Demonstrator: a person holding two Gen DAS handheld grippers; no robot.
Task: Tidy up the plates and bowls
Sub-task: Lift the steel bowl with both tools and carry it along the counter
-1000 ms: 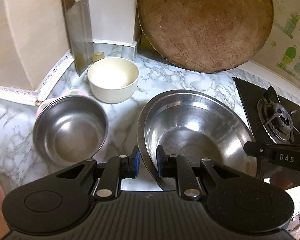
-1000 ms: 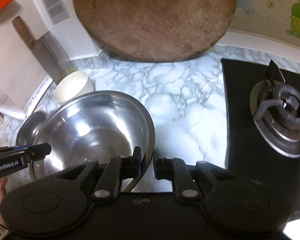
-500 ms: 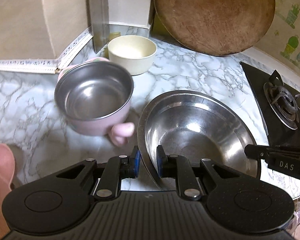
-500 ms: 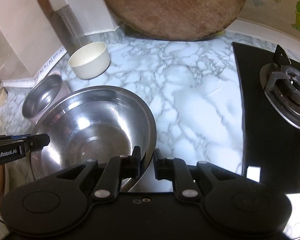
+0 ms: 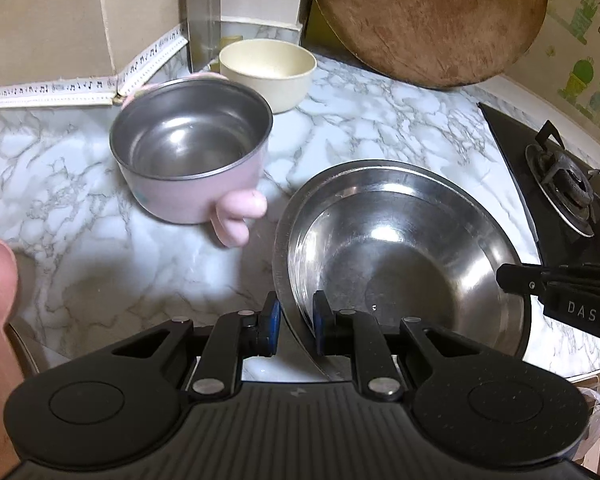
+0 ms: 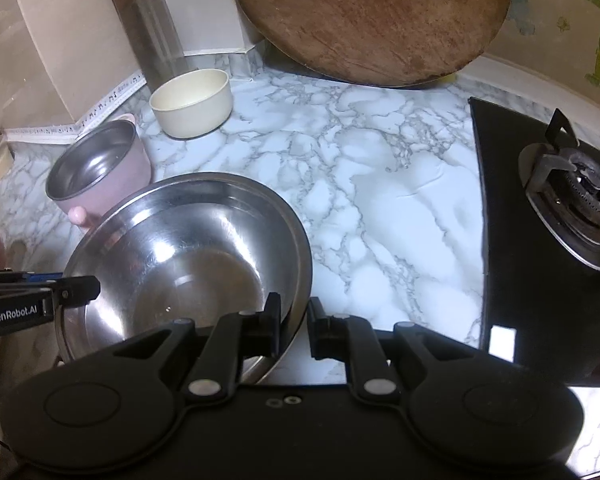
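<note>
A large steel basin point(image 5: 404, 248) is held between both grippers above the marble counter. My left gripper point(image 5: 296, 316) is shut on its left rim. My right gripper point(image 6: 294, 320) is shut on its right rim; the basin point(image 6: 188, 256) fills the lower left of the right wrist view. A pink steel-lined bowl point(image 5: 192, 148) with small feet stands left of the basin, and shows in the right wrist view point(image 6: 100, 176). A cream bowl point(image 5: 268, 68) stands behind it near the corner point(image 6: 192, 100).
A round wooden board point(image 5: 428, 16) leans on the back wall. A cleaver point(image 6: 152, 40) leans in the corner. A black gas hob point(image 6: 548, 208) lies to the right. Marble counter point(image 6: 372, 184) lies between basin and hob.
Both grippers have pulled the basin back toward the counter's front edge. The pink bowl and cream bowl now appear farther away and more side-on.
</note>
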